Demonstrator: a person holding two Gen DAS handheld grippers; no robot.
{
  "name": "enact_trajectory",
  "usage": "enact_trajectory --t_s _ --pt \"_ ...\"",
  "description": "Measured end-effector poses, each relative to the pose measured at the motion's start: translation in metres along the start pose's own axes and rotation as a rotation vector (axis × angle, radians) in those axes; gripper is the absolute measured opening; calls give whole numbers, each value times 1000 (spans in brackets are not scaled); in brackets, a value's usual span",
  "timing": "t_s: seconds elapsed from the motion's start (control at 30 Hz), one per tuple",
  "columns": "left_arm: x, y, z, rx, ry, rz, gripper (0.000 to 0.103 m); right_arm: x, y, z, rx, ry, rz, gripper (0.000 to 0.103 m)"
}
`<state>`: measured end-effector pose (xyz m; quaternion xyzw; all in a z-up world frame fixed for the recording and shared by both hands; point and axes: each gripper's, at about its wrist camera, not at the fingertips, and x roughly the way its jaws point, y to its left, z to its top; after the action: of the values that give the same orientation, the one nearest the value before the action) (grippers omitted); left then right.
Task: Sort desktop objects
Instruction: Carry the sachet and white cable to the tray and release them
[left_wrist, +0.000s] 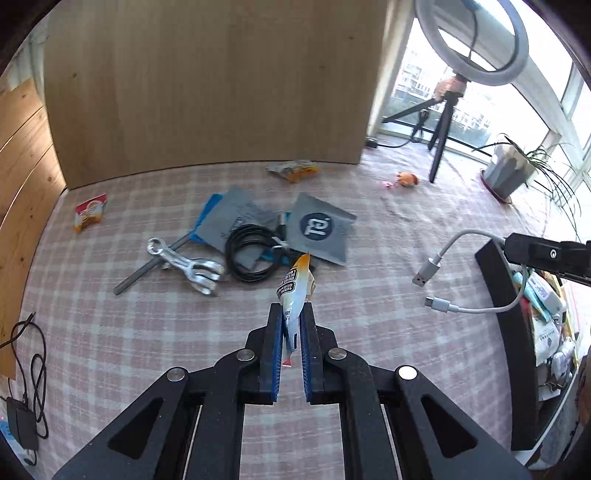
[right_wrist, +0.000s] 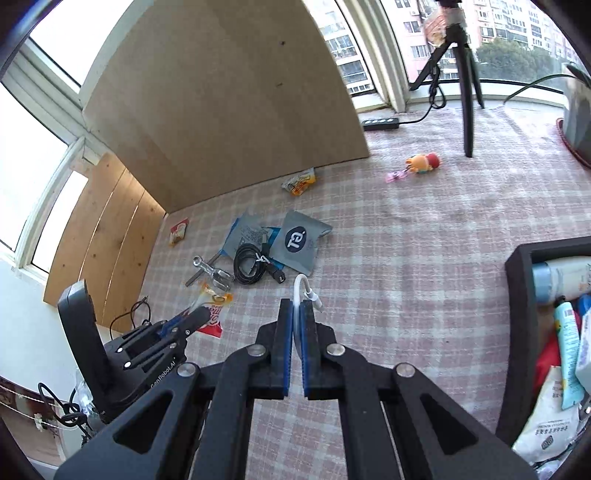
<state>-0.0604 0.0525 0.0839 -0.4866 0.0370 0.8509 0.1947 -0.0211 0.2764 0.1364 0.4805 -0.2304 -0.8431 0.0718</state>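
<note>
Right, I've got both fingers loaded: the left gripper (left_wrist: 291, 314) pinches a snack packet (left_wrist: 295, 288) by its tail so it hangs clear of the bench (left_wrist: 369, 277), and the right gripper (right_wrist: 296, 314) is clamped on the white cable (right_wrist: 301, 286) mid-loop, plugs dangling. Both look bound for the black bin (right_wrist: 517, 266) on my right, already packed with packets and tubes.

L hand-held gripper (left_wrist: 291, 314): clamped, angled down | R hand-held gripper (right_wrist: 296, 310): clamped, angled down
</note>
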Motion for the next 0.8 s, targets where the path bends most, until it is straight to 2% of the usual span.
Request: enact_trajectory --t_s 0.17,0.43,0.8 --pt "2 -60 10 87 11 -98 8 -50 -37 2 57 -84 -56 4" --pt "-8 -172 18 280 10 -225 8 -128 -114 -9 181 -204 -183 4" --pt "-30 -337 3 524 20 -409 8 -202 -197 -33 328 -299 -317 4"
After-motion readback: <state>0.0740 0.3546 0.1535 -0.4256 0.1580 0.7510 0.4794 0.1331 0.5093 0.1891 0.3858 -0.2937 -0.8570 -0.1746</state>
